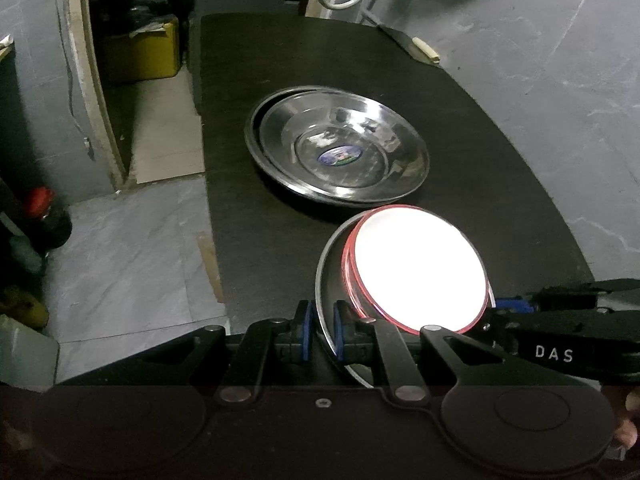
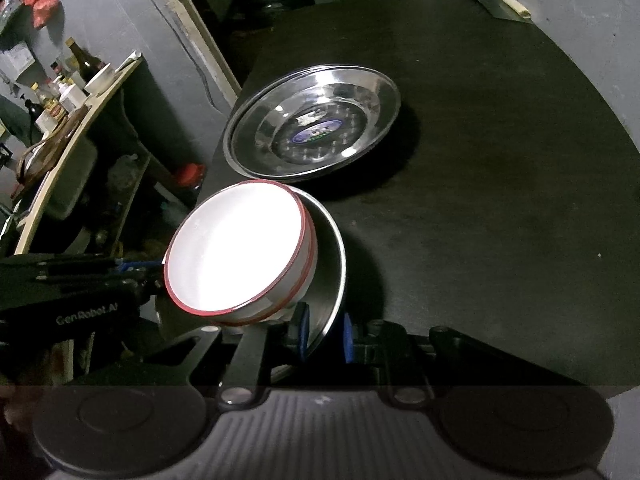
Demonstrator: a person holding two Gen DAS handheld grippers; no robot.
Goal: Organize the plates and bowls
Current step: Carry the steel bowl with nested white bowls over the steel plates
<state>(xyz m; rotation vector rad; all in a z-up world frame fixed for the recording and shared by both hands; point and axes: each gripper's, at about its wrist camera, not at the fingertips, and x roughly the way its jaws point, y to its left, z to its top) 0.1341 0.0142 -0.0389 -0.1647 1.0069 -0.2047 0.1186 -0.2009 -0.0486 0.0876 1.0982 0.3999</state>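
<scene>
Bowls numbered three near the desk's (image 1: 248, 240) left edge: two white, red-rimmed bowls (image 1: 420, 268) nested together inside one steel bowl (image 1: 326, 264), which sat tilted. Both grippers gripped that steel bowl's rim. The left gripper (image 1: 320, 330) had its blue-padded fingers (image 1: 305, 328) narrowed on the rim's left side, the metal edge passing between them; the right gripper (image 2: 325, 330) pinched the opposite side in the same way. Two steel plates (image 1: 338, 148), stacked one on the other, lay flat just beyond the bowls, toward the desk's far edge, with a blue sticker (image 1: 340, 157) at the upper plate's centre.
</scene>
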